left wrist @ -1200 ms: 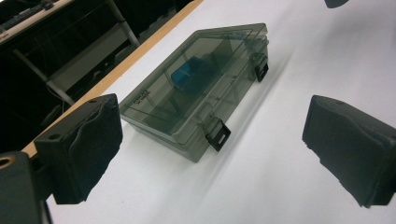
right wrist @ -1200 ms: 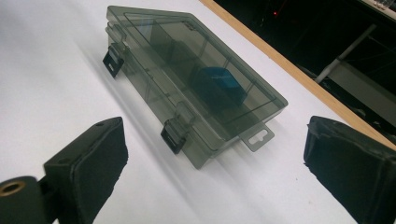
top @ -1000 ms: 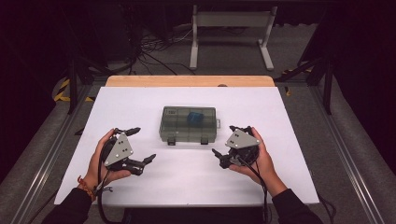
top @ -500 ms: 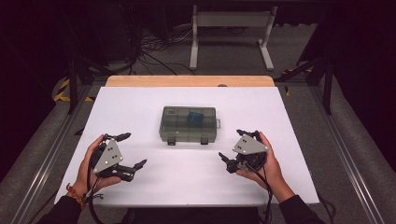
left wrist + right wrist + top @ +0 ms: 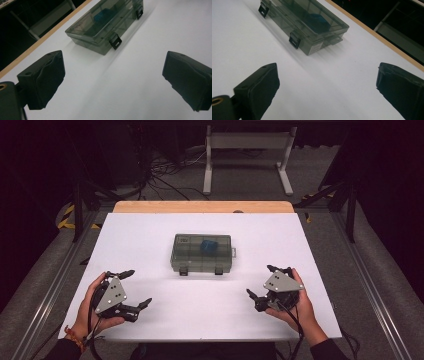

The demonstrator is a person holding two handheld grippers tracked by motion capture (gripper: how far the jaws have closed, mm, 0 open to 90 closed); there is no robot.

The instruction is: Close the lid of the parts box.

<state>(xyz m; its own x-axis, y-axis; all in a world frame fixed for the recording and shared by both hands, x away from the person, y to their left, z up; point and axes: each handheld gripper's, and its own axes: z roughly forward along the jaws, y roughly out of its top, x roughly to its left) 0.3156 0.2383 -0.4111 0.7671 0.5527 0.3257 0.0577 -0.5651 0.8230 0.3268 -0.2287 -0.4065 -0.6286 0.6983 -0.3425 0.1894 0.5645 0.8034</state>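
A smoky clear plastic case (image 5: 202, 252) lies shut in the middle of the white table, with two black latches on its near side and a blue object (image 5: 207, 246) inside. The case (image 5: 106, 23) appears ahead of the left gripper's jaws, and the case (image 5: 305, 23) also lies ahead of the right gripper's jaws. My left gripper (image 5: 136, 287) rests near the front left of the table, open and holding nothing. My right gripper (image 5: 262, 282) sits at the front right, open as well, with nothing between its jaws. Both are well apart from the case.
The white table top (image 5: 150, 235) has a wooden strip (image 5: 202, 206) along its far edge. Beyond it on the floor stand a white metal frame (image 5: 247, 150) and loose cables (image 5: 165, 167). Metal rails (image 5: 45, 295) run along both sides.
Both grippers have drawn back toward the near edge of the table and outward, away from the case. The case has not moved.
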